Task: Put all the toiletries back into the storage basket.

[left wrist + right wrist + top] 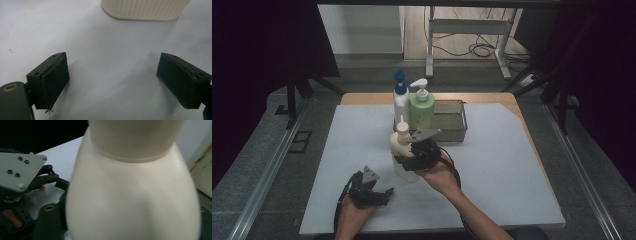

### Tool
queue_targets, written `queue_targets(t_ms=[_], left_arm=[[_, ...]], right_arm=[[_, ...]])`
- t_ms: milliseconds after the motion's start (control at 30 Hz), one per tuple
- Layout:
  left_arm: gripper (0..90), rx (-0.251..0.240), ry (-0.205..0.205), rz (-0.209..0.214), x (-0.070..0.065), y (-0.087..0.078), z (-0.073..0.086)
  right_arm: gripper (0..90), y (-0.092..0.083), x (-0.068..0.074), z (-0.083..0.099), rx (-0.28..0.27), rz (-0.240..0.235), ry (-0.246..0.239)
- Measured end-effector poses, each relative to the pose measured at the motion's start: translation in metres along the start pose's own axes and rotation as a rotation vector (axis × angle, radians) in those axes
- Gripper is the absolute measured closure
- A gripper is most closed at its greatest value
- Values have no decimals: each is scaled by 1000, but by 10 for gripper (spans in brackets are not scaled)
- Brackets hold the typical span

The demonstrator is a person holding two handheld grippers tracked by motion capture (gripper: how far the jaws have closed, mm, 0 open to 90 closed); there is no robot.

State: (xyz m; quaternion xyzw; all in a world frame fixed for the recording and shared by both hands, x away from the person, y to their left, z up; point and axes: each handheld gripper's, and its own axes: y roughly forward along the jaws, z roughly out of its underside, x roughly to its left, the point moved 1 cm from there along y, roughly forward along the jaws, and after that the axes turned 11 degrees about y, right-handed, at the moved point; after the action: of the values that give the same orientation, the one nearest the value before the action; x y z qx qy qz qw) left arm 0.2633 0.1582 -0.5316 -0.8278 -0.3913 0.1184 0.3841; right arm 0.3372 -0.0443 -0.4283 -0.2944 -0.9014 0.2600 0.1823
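Two tools work the bench (512, 165). The right tool (412, 161) has its jaws around a smooth, cream plastic lotion bottle (401, 152); whether the pads press it cannot be told. The left tool (384, 192) rests with jaws spread wide, near the bottle's ribbed base. Behind stand a blue-capped spray bottle (400, 100), a green pump bottle (421, 107) and a wire basket (452, 122); open white surface lies right.

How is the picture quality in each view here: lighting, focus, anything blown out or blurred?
High view: dim, dark surroundings, mat evenly lit. Left gripper view: sharp, soft shadows beside the left gripper jaws. Right gripper view: cream bottle very close, soft and slightly blurred, no glare.
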Motion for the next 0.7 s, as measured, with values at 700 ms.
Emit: queue_targets(t_ms=[700], left_arm=[[103, -1, -1, -1, 0, 0, 0]], right_arm=[[389, -16, -10, -5, 41, -26, -22]])
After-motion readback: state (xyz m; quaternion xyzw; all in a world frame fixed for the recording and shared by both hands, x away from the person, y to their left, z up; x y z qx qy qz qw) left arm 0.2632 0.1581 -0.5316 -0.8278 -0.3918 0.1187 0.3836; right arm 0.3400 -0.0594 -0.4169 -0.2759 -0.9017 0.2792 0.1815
